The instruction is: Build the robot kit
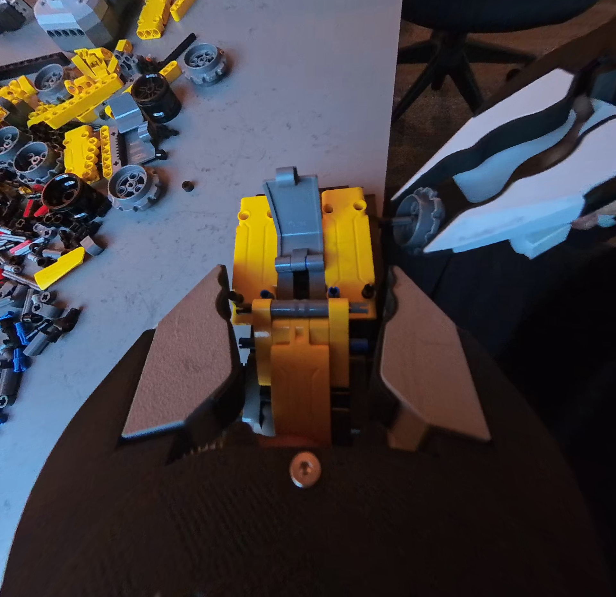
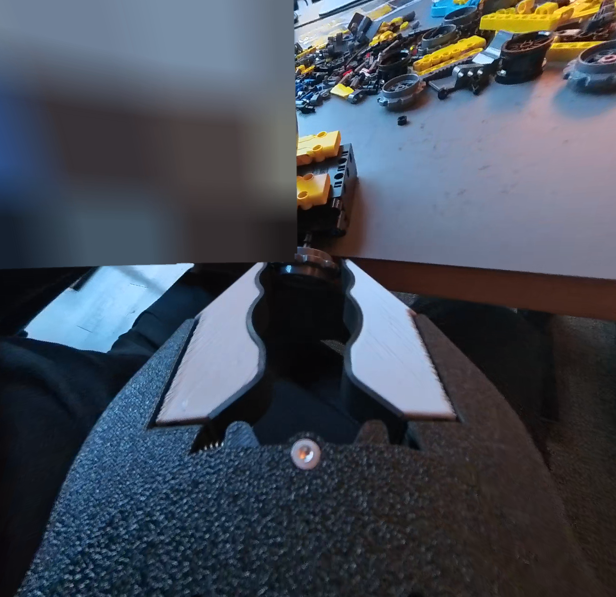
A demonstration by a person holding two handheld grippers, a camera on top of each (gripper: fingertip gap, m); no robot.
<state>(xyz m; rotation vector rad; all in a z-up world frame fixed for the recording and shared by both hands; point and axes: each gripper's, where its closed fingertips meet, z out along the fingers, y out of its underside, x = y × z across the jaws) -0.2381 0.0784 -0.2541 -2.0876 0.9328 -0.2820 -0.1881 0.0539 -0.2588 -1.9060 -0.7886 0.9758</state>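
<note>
Model: yellow-and-grey brick model (image 1: 301, 281) at the bench (image 1: 300, 80) edge, long axis running straight out from the left tongs (image 1: 305, 314), which clamp its flanks.
Wheel: grey wheel hub (image 1: 418, 222) pinched at the tip of the right tongs (image 1: 423, 224), just beside the model's right side, axle pointing sideways into it.
Nearer: right tongs, off the bench edge.
Count: one model, two tongs; several more loose grey hubs (image 1: 133, 187) and two black tyres (image 1: 155, 97) in the parts pile to the left.

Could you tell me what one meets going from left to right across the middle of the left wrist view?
Pile of loose building pieces → loose grey wheel hub → small black bush → yellow and grey model held in the left tool → grey wheel hub held by the right tool.
</note>
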